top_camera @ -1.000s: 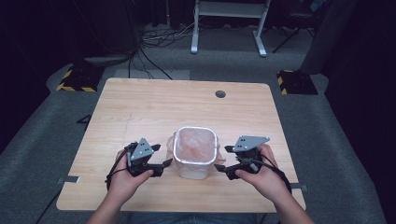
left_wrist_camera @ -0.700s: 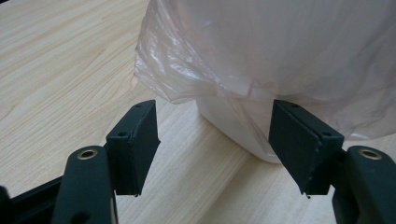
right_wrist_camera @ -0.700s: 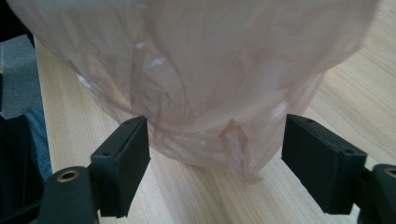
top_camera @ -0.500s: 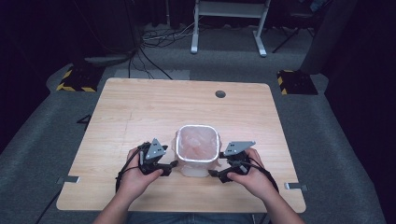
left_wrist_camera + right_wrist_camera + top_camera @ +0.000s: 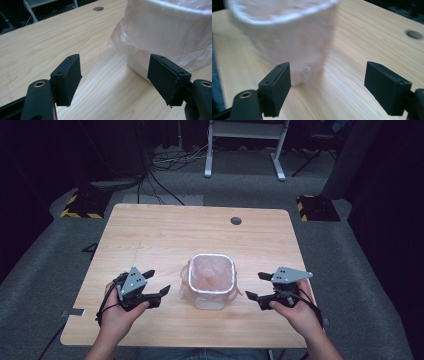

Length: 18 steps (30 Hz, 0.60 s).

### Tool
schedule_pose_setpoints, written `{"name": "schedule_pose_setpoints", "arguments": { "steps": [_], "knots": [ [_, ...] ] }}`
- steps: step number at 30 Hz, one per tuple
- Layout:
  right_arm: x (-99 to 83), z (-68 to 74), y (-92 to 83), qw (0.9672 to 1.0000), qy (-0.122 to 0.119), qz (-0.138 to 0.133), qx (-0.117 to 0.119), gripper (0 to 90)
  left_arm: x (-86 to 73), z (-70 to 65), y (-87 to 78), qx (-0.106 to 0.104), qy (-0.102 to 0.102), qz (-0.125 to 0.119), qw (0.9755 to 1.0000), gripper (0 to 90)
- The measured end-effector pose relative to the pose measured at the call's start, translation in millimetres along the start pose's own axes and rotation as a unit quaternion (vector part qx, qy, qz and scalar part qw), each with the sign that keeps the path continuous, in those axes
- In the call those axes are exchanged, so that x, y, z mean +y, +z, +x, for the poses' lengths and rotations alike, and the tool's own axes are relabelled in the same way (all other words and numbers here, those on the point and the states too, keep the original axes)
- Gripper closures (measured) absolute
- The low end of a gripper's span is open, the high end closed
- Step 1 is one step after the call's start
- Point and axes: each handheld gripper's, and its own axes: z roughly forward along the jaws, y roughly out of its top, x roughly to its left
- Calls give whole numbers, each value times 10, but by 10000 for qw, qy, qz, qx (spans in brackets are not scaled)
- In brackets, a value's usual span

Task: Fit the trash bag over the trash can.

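Note:
A small white bin [image 5: 211, 272] lined with a thin pinkish plastic bag stands near the front middle of the wooden table [image 5: 175, 235]. My left gripper [image 5: 159, 281] rests to its left, a short gap away, open. Its jaws have just been opening, with nothing between them. In the left gripper view the gripper [image 5: 116, 77] points at the bag [image 5: 170, 30] beyond the right jaw. My right gripper [image 5: 254, 285] is open to the right of the bin, apart from it. In the right gripper view the gripper [image 5: 328, 82] holds nothing, and the blurred bin [image 5: 287, 37] lies behind the left jaw.
A round cable hole [image 5: 236, 221] sits near the table's far edge. Beyond the table are a white desk frame [image 5: 245, 145], cables on the grey floor and two yellow-black striped blocks [image 5: 80, 205].
Both grippers were close against the bin's sides half a second ago. Each has since drawn outward, the left to the left and the right to the right. The bin has stayed put.

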Motion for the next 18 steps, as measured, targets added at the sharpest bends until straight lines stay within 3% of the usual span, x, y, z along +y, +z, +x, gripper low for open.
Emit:
{"name": "schedule_pose_setpoints", "arguments": {
  "steps": [8,14,18],
  "knots": [
    [-200,-278,-176,9971,410,262,-581,213,-113,236,-179,305,-161,277,9990,263],
    [-382,-382,-265,9935,598,460,-855,213,-244,350,-237,389,-287,520,9975,247],
    [-499,-433,-293,9907,710,536,-1027,205,-349,408,-241,514,-242,707,9959,239]
  ]
}}
